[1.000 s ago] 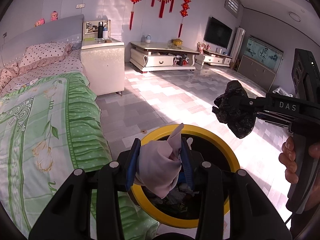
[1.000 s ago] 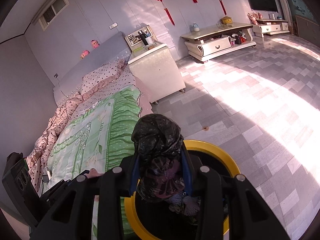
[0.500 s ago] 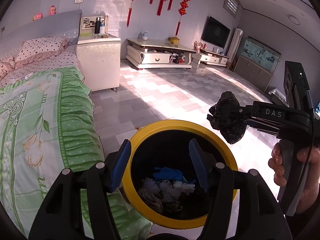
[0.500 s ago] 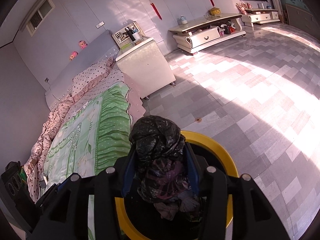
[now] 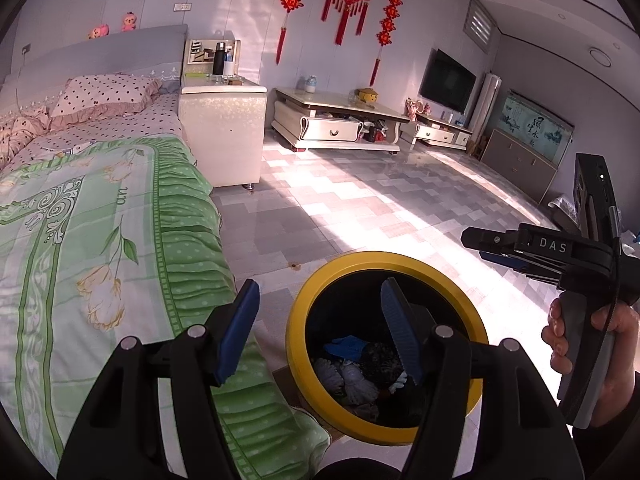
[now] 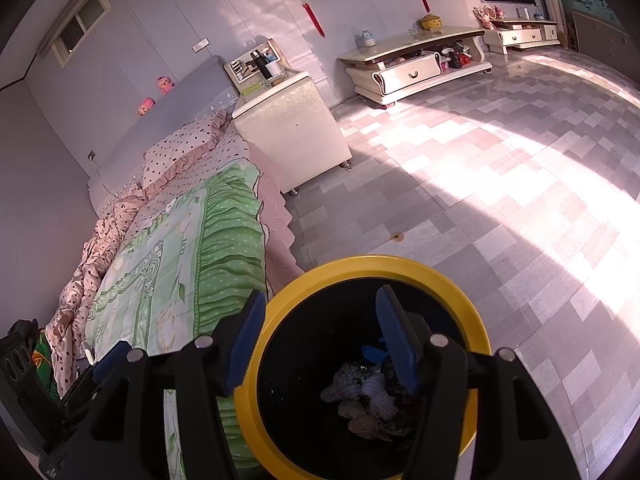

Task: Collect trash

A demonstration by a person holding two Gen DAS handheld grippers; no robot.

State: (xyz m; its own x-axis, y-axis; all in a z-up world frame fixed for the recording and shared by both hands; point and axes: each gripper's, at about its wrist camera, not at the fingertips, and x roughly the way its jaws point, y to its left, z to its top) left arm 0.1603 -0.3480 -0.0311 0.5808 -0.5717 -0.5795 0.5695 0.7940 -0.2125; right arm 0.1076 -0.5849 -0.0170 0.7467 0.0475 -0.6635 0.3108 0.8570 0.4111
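Trash (image 6: 366, 396) sits at the bottom of the bin (image 6: 280, 308), a loose heap of crumpled pale wads, a dark crinkled lump and a blue scrap; bin stands on the floor (image 6: 500, 184) just beside the bed (image 6: 192, 248), yellow rim facing up. Left gripper (image 5: 318, 330) hangs over the near edge of the bin, blue pads (image 5: 240, 328) well apart, nothing between them; jaws just opened, though barely any further in the last instant. Right gripper (image 6: 320, 338) hovers straight over the bin mouth, likewise spread and empty, jaws having just opened; seen from the left camera as a black tool held in a hand (image 5: 584, 344), off to the right of the rim. Both loads judged dropped, so this round of the task looks done. Judged by looks: wads soft and very light, crushing under the pads rather than resisting; dark lump thin and crinkly, likely slippery film, best pinched through its bulk, not by a loose corner; nothing fragile. For further pieces, a grip across the thickest fold seems safest, with pads closed well in, since such stuff compresses and can slide out. No other trash plainly visible on floor or bed from these views.
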